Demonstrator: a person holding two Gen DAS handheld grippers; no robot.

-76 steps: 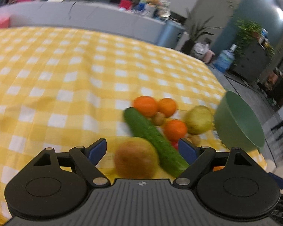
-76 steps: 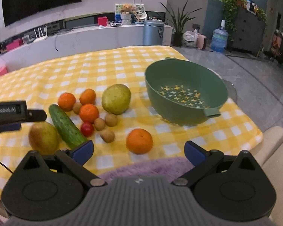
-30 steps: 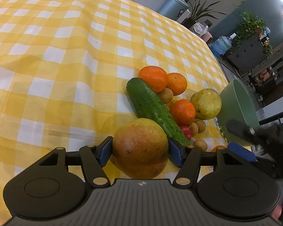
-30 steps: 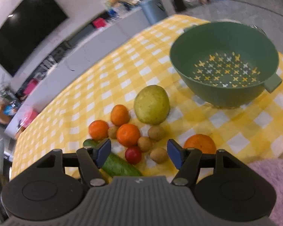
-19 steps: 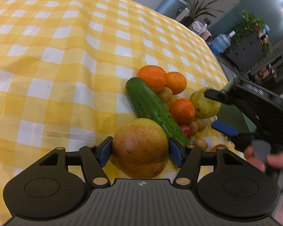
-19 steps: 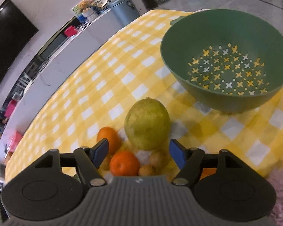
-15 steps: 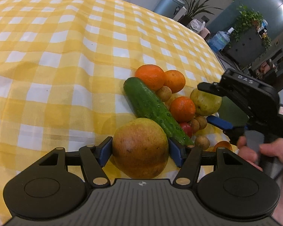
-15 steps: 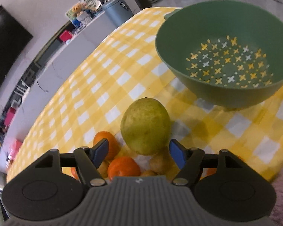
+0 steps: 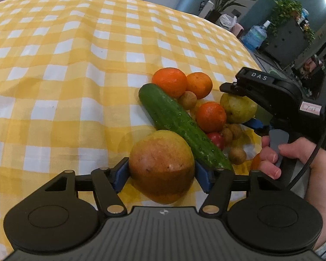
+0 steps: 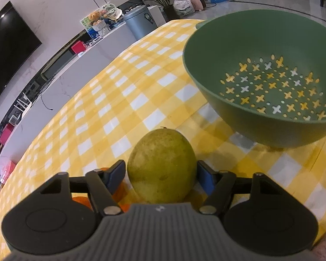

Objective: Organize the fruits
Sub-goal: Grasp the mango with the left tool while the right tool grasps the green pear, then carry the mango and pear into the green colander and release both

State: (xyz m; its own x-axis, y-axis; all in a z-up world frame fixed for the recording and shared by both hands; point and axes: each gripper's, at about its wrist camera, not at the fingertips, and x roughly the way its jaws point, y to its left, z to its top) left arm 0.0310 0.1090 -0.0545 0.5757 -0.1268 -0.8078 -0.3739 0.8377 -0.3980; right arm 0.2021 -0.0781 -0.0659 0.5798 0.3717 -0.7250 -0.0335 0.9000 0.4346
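Note:
My left gripper [image 9: 162,175] is shut on a red-brown pear [image 9: 161,165] that rests on the yellow checked cloth [image 9: 54,69]. Beside it lie a cucumber [image 9: 180,126], three oranges [image 9: 169,82] and several small brown fruits [image 9: 188,100]. My right gripper [image 10: 162,176] has its blue pads on both sides of a green pear [image 10: 162,165]; the left pad shows a small gap. The same pear [image 9: 237,108] and right gripper [image 9: 247,106] show in the left wrist view. A green colander [image 10: 269,130] stands empty to the right.
A red tomato [image 9: 216,140] lies by the cucumber. The table's edge runs at the right, with floor, plants and a water bottle [image 9: 254,37] beyond. A counter and a grey bin [image 10: 141,24] stand behind the table.
My right gripper has moved forward and down around the green pear and closed in on it. My left gripper stays shut on the red-brown pear.

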